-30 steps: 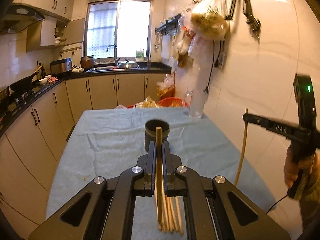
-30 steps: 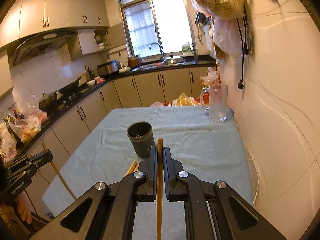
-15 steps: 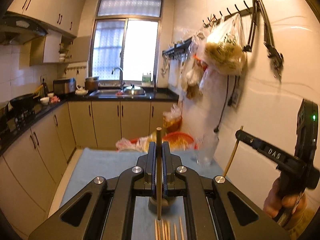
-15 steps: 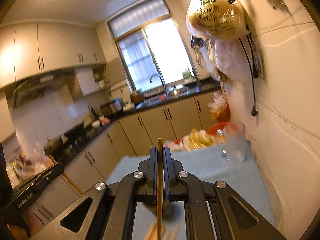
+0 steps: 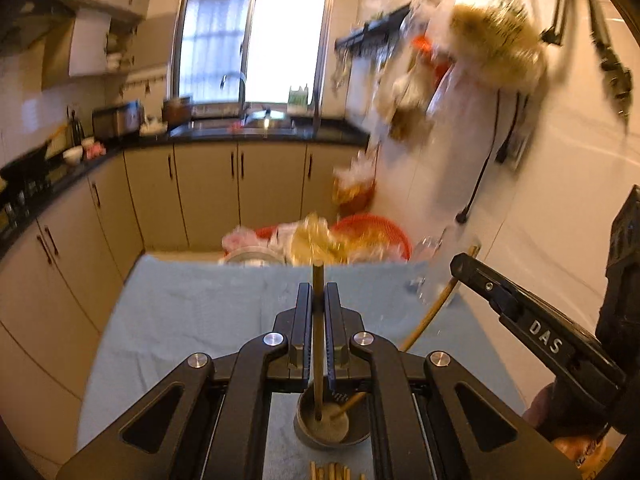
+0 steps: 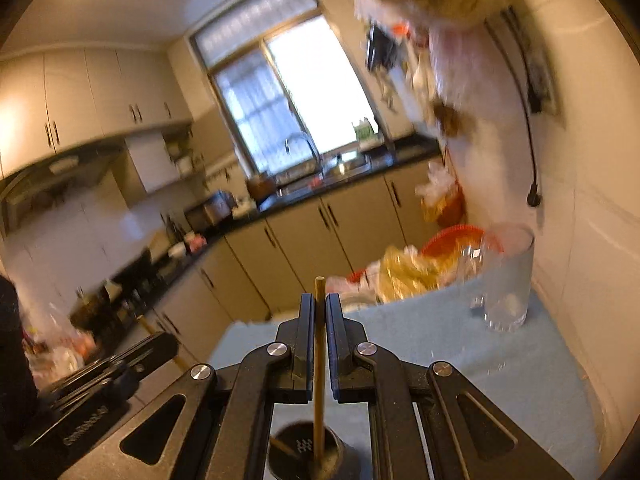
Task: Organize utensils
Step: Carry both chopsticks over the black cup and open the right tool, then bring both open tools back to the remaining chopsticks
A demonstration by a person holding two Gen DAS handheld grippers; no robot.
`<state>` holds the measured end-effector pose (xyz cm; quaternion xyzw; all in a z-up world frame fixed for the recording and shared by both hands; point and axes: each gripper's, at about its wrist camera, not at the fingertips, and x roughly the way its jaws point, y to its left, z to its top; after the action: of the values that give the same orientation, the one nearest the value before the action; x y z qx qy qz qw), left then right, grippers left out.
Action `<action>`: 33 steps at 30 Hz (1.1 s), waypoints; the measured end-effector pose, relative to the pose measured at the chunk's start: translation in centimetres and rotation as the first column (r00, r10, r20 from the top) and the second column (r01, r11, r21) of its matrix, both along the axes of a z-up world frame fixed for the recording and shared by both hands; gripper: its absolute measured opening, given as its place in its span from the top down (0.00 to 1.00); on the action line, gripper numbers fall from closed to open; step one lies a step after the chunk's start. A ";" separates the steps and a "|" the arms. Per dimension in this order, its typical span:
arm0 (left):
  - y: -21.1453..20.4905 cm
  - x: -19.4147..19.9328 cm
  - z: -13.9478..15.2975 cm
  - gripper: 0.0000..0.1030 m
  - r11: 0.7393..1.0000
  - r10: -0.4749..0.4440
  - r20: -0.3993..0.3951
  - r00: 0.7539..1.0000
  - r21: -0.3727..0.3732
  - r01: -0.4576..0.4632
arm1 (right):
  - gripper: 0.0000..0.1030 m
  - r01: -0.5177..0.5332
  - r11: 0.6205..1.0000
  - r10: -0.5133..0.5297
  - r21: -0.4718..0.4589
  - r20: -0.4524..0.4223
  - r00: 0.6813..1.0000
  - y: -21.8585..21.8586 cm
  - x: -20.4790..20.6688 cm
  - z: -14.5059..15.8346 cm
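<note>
My left gripper is shut on a wooden chopstick held upright, its lower end inside the dark cup below the jaws. My right gripper is shut on a second chopstick, whose lower end also reaches into the cup. In the left wrist view the right gripper comes in from the right with its chopstick slanting down into the cup. The left gripper shows at the lower left of the right wrist view. Several loose chopsticks lie on the cloth in front of the cup.
A light blue cloth covers the table. A clear glass stands at the far right by the tiled wall. A red basket and plastic bags sit beyond the far edge. Bags hang from wall hooks above.
Both grippers have moved forward over the table with their chopsticks. The cup, earlier ahead of the jaws, now sits under them, and both chopsticks' lower ends are inside it.
</note>
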<state>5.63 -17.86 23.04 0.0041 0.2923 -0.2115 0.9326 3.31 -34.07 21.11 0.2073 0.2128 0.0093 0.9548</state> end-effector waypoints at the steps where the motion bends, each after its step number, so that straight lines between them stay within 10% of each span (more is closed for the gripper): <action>1: 0.1 0.3 -0.4 0.95 1.000 0.004 -0.013 1.000 0.000 -0.004 | 0.94 -0.009 1.000 0.009 -0.005 -0.016 1.000 0.2 0.3 -0.6; 6: 1.3 -0.2 -0.4 0.81 1.000 0.021 -0.016 1.000 -0.019 -0.021 | 0.86 -0.037 0.999 0.037 -0.010 -0.049 0.998 0.2 0.6 -1.6; 8: 2.2 -1.3 0.4 0.62 0.999 0.033 0.004 0.999 -0.037 -0.033 | 0.61 -0.030 0.999 0.029 -0.013 -0.044 0.999 0.0 -0.1 -1.3; 20: 8.8 -13.4 4.1 0.36 0.997 0.069 0.145 0.987 -0.042 -0.064 | 0.41 0.012 0.992 -0.019 -0.122 -0.052 0.998 -1.0 -10.3 3.4; 25: 10.3 -16.9 0.4 0.31 0.999 0.041 0.090 0.995 -0.011 -0.040 | 0.30 -0.053 0.988 0.014 -0.143 -0.257 0.966 -1.2 -13.1 0.3; 33: 8.6 -15.9 -13.0 0.36 0.998 -0.007 -0.230 0.973 0.055 0.021 | 0.30 -0.205 0.979 0.167 -0.004 -0.560 0.811 0.8 -15.0 -13.0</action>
<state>-10.31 -9.22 10.00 0.0081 0.4040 -0.2088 0.8906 -11.74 -33.25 8.06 0.1485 0.5009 0.0350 0.8519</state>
